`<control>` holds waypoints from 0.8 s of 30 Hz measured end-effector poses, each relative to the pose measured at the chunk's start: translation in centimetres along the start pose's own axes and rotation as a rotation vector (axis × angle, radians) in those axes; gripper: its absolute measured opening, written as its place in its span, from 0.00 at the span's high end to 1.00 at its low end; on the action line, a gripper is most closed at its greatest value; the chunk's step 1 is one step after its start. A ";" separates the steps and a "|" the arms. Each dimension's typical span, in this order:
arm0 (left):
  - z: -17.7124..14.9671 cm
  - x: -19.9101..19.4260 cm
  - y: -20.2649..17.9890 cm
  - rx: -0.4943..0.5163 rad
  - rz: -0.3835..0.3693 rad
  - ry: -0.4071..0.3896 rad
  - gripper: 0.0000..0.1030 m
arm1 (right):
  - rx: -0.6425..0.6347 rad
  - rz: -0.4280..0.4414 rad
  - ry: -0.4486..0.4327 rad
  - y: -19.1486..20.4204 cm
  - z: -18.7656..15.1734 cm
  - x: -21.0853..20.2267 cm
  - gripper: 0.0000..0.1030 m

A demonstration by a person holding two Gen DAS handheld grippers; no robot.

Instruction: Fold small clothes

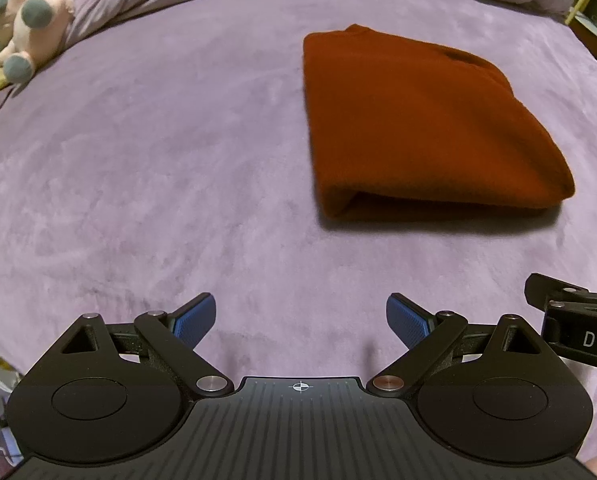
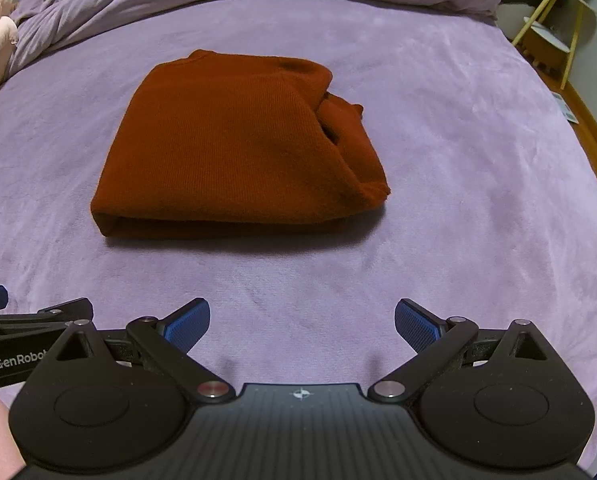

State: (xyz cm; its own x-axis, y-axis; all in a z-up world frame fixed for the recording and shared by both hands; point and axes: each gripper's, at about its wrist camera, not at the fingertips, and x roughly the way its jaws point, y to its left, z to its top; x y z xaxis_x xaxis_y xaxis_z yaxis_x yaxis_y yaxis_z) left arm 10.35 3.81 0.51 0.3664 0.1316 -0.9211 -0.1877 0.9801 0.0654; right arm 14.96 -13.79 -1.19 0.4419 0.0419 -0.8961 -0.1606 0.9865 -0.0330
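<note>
Lying folded on the purple blanket (image 2: 458, 160), the rust sweater (image 2: 234, 148) sits left of centre in the right wrist view and right of centre (image 1: 418, 120) in the left. Left gripper (image 1: 300, 320) and right gripper (image 2: 302, 324), at the lower frame edge, both spread wide, holding nothing. Plush toy (image 1: 26, 20) at upper left.

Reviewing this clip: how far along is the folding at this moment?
Done: the rust-red garment lies folded into a compact rectangle on the purple bedspread, fold edge facing the cameras. In hand: nothing; the left tongs and right tongs are both open and short of it. Left: perhaps tidying the bunched right side; no other clothes are in view.
</note>
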 end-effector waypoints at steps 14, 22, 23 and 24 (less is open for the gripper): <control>-0.1 0.0 0.2 -0.003 -0.006 0.005 0.07 | 0.011 0.009 -0.006 -0.4 -0.4 -0.1 0.04; -0.3 0.2 0.0 -0.005 -0.011 0.019 0.07 | 0.023 0.015 -0.007 -0.6 -0.4 -0.1 0.04; -0.3 0.2 0.0 -0.005 -0.012 0.020 0.07 | 0.024 0.014 -0.007 -0.7 -0.3 -0.1 0.04; -0.3 0.3 0.0 -0.006 -0.013 0.020 0.07 | 0.026 0.013 -0.007 -0.7 -0.4 -0.2 0.04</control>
State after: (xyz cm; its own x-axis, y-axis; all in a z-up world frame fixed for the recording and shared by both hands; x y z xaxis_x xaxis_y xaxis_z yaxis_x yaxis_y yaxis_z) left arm 10.18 3.80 0.15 0.3503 0.1159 -0.9294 -0.1881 0.9808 0.0514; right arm 14.68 -14.50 -1.18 0.4458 0.0562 -0.8934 -0.1441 0.9895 -0.0096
